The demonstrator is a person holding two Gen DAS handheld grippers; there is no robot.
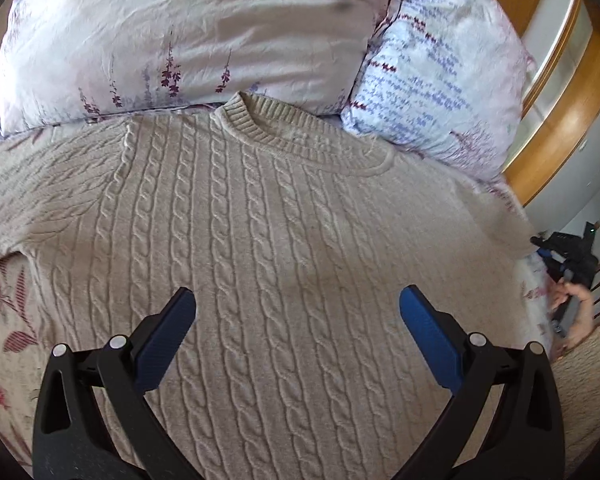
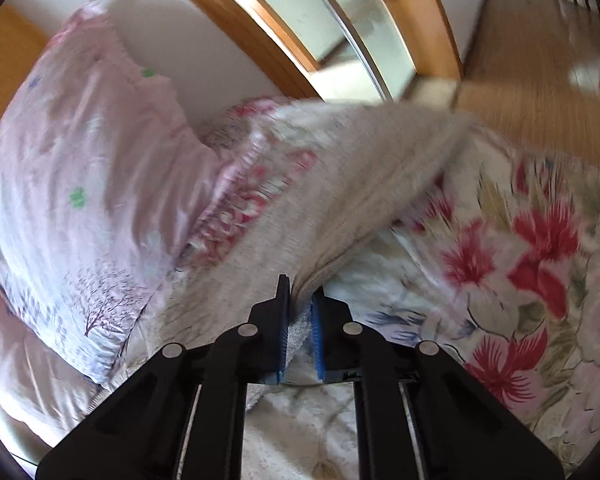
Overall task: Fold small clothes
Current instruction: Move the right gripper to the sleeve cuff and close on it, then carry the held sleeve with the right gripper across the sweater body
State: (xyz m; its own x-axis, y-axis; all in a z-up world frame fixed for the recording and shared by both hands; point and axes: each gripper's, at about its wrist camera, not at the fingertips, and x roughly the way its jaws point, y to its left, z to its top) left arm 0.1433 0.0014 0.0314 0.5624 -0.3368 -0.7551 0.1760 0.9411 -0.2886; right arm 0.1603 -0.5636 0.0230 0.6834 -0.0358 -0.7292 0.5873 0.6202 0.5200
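A beige cable-knit sweater (image 1: pixel 284 232) lies flat on the bed, front up, collar toward the pillows. My left gripper (image 1: pixel 298 300) is open and empty, hovering above the sweater's chest. My right gripper (image 2: pixel 300 292) is shut on the sweater's sleeve (image 2: pixel 340 200), which stretches away from the fingers across the floral bedspread; this view is blurred. In the left wrist view the right gripper (image 1: pixel 568 264) and the hand holding it show at the right edge, at the end of the sweater's right sleeve.
Two floral pillows (image 1: pixel 180 40) (image 1: pixel 440 80) lie beyond the collar. A floral bedspread (image 2: pixel 520 260) covers the bed. A wooden frame with glass (image 1: pixel 560 100) stands behind the bed. A wooden floor (image 2: pixel 532 60) lies past the bed edge.
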